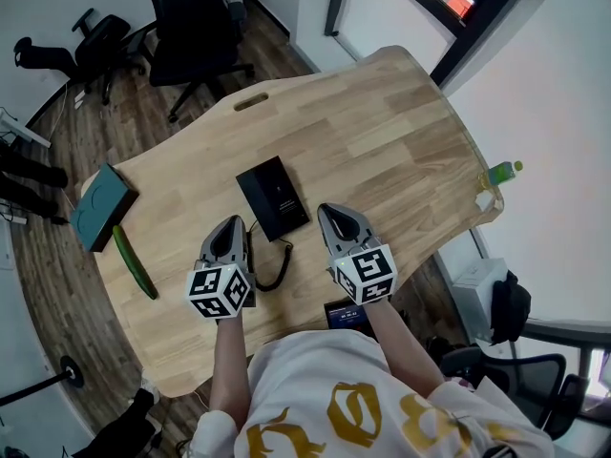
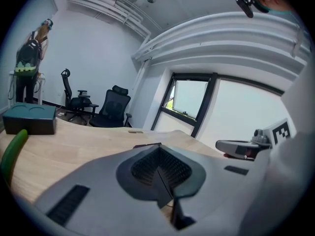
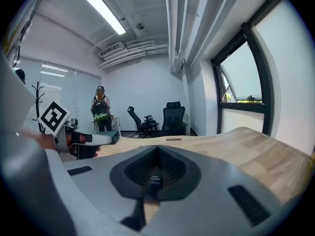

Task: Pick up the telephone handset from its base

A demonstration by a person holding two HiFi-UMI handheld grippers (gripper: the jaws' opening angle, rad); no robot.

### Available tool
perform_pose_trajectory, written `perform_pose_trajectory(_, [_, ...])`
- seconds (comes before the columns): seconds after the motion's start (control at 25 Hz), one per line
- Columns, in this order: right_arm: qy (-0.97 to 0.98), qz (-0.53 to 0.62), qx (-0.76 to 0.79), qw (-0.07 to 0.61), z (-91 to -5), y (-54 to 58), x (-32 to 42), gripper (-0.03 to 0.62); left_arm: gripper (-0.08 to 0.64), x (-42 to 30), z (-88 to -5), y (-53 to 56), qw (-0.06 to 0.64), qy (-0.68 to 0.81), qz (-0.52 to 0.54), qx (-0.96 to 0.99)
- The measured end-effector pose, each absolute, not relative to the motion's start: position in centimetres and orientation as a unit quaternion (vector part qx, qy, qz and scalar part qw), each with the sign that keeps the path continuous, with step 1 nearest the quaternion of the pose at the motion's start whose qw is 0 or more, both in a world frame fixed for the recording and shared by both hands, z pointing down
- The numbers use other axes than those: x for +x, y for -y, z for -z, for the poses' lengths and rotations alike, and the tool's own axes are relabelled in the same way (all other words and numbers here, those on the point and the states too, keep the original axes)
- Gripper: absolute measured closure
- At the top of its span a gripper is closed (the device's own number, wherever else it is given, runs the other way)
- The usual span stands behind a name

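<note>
I'm looking at the wooden table [image 1: 382, 151]: bare boards from 12 through 3 o'clock, with the edge curving away there. Office chairs [image 1: 196, 27] stand on the floor at 11 o'clock, off the table. The black telephone [image 1: 274, 197] lies flat at centre; I can't tell handset from base here. A teal box [image 1: 100, 208] sits on the 9 o'clock edge. The left gripper [image 1: 232, 225] and right gripper [image 1: 329, 213] flank the telephone's near end, both with jaws pressed together and empty. There's a cucumber [image 1: 135, 261] at 8 o'clock, and the coiled cord [image 1: 279, 267] lies between the grippers. A bottle [image 1: 503, 172] sits at the 3 o'clock edge.
</note>
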State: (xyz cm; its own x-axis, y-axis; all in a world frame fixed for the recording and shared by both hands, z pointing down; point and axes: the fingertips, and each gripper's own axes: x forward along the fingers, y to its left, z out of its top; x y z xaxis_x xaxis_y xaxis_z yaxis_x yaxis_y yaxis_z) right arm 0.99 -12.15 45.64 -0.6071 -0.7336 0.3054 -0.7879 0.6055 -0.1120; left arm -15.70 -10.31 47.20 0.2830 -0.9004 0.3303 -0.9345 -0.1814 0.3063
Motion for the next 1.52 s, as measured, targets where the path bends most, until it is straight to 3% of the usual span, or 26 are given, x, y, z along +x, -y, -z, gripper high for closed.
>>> perform_pose_trajectory(0.48, [0.886,-0.160,0.400,0.170,-50.9,13.8,-0.3,0.586,0.554,-15.9,-51.9,12.0,0.272,0.590,-0.067,0.757])
perform_pose_trajectory(1.36, [0.898,-0.181,0.351,0.196,-55.5,15.9,-2.4,0.586,0.551,-15.3,-56.5,13.6,0.341,0.579,-0.050,0.739])
perform_pose_trajectory(1.52, [0.898,-0.185,0.346,0.197,-56.1,16.1,-2.4,0.586,0.474,-14.5,-57.4,13.7,0.358,0.563,-0.050,0.743])
